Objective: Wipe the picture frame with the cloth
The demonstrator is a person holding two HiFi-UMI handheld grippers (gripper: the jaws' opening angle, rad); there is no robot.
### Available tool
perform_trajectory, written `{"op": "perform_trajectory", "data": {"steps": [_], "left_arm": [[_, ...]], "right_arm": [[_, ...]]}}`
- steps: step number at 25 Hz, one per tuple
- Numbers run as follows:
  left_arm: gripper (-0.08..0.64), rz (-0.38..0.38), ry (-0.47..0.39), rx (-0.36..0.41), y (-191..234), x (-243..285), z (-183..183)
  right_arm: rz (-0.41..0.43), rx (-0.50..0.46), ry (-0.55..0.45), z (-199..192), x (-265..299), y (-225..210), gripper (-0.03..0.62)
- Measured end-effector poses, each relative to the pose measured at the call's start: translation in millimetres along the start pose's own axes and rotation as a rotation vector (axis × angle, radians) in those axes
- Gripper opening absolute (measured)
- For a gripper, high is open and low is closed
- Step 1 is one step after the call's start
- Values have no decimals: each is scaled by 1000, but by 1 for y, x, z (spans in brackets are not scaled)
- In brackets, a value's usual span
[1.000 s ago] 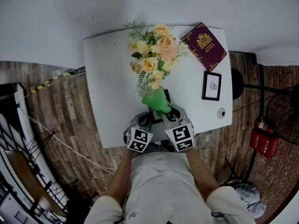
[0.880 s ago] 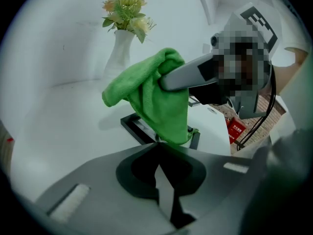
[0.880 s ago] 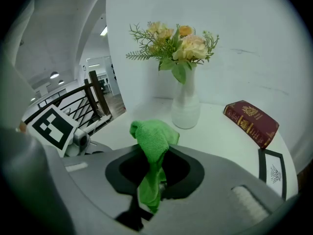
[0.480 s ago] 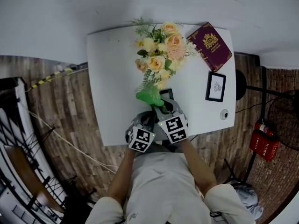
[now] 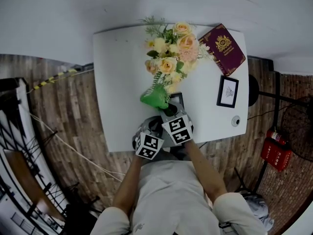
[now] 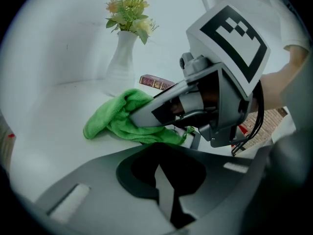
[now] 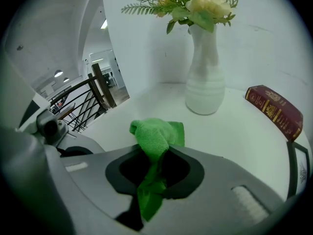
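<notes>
A green cloth hangs bunched from my right gripper, which is shut on it just above the white table. In the right gripper view the cloth runs down between the jaws. A small dark picture frame lies right beside that gripper. A second black picture frame with a white print lies near the table's right edge. My left gripper sits at the table's near edge, jaws together with nothing between them. From there I see the right gripper and cloth.
A white vase of peach and yellow flowers stands mid-table, behind the cloth. A maroon book lies at the back right, a small round object at the near right. A red extinguisher stands on the floor.
My right gripper has carried the cloth leftward and a little farther onto the table, uncovering the dark frame beside it. The left gripper has stayed at the near edge.
</notes>
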State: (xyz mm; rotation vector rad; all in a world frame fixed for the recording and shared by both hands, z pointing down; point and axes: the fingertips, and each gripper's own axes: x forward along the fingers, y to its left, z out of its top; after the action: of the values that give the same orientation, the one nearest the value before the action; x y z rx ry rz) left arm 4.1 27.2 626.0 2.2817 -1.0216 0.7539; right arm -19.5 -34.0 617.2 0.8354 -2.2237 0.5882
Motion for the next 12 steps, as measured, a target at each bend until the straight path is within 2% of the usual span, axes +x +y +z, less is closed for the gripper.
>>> {"op": "perform_trajectory", "data": {"steps": [12], "left_arm": [[20,12,9,3,2,0,-5]], "right_arm": [[-89,14,31,-13,-12,-33,61]]}}
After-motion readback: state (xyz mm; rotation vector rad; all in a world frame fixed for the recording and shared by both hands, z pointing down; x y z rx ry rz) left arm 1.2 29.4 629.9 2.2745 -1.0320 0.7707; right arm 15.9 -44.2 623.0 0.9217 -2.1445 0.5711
